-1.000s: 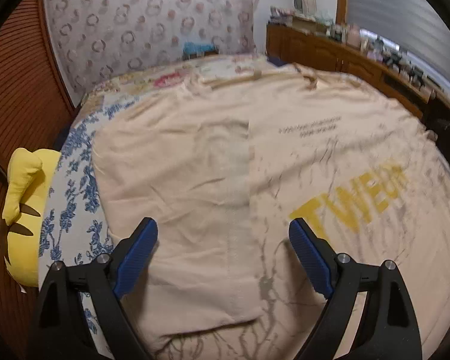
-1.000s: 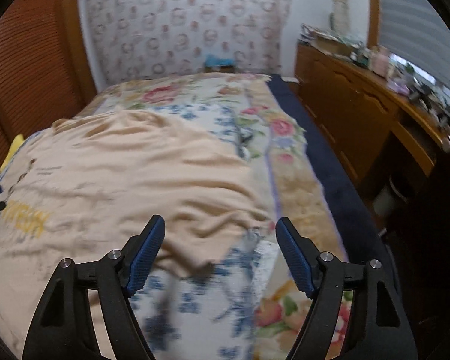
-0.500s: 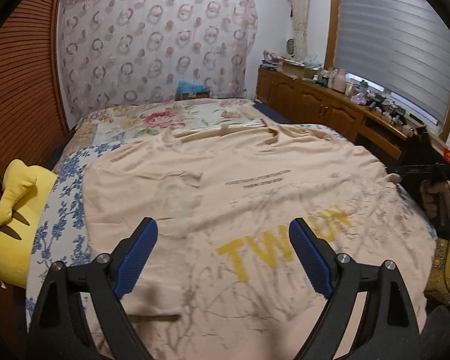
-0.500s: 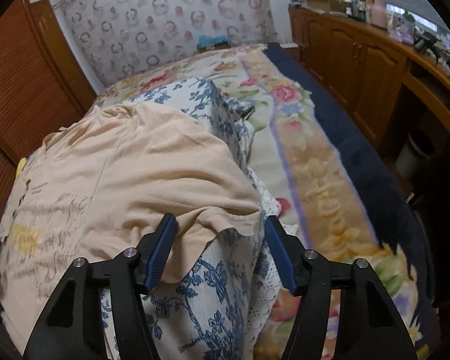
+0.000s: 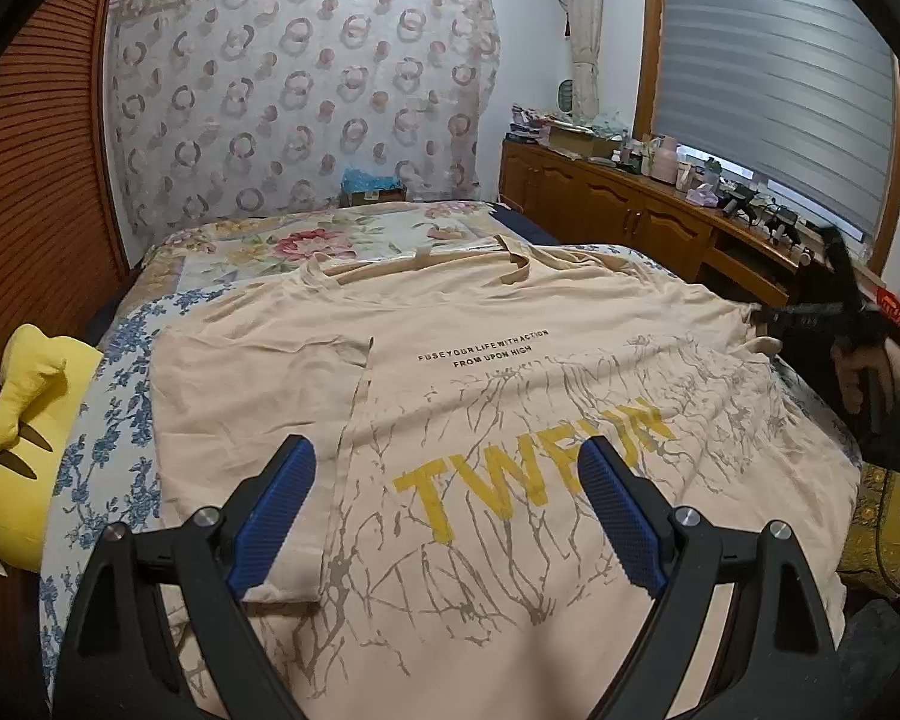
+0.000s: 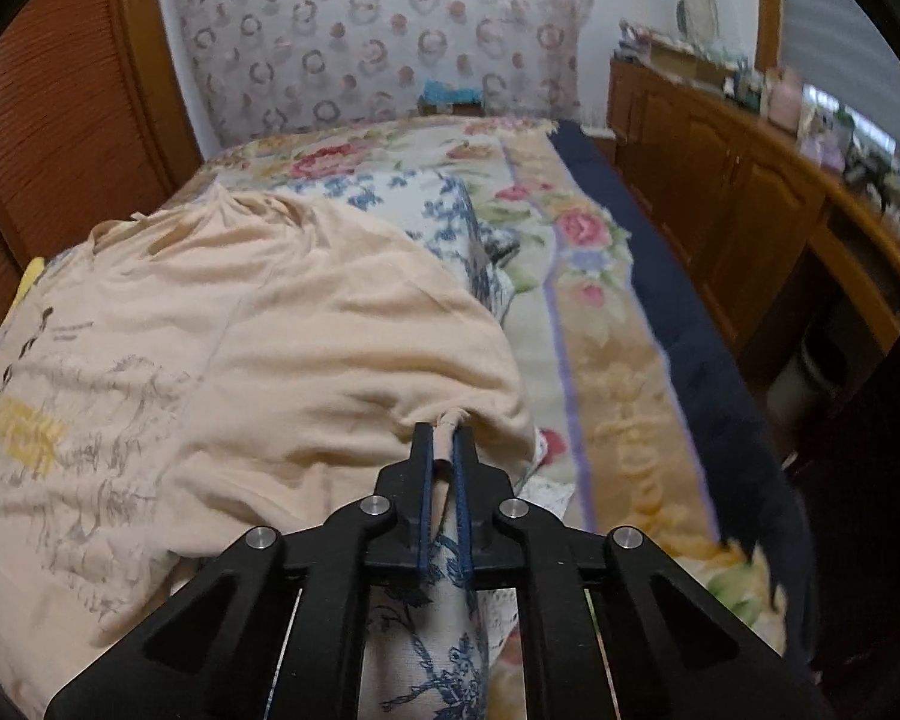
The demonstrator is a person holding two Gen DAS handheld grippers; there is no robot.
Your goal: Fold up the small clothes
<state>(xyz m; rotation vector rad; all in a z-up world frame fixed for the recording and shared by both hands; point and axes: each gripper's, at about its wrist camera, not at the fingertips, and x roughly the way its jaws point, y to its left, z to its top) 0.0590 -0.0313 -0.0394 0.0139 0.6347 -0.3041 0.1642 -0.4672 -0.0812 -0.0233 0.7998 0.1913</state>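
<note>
We see a peach T-shirt (image 5: 510,396) spread face up across the bed (image 5: 258,252), on top of a blue-flowered white cloth (image 5: 108,420) that covers the near part of the floral bedspread. The shirt carries 2 lines of small black text above the yellow word TWFUN and a grey branch-like print. Its sleeve (image 5: 252,396) on our left side is folded inward over the body, with a straight vertical edge running down the chest.

Our left gripper (image 5: 447,510) hangs above the lower part of the shirt with its 2 blue pads spread wide and nothing between them; we cannot tell whether it touches the fabric. Our right gripper (image 6: 443,456) is pinched nearly closed on a small bunch of the shirt's sleeve hem at the right edge, and the cloth puckers toward the tips. In the left wrist view the same gripper appears at the far right, blurred, with our right hand (image 5: 870,372) around its handle.

A yellow plush toy (image 5: 24,444) lies at the left edge of the bed against the wooden slatted wall. A wooden cabinet (image 5: 630,210) with clutter on top runs along the right side under a window blind (image 5: 774,60). A patterned curtain (image 5: 294,108) hangs behind the head of the bed.
</note>
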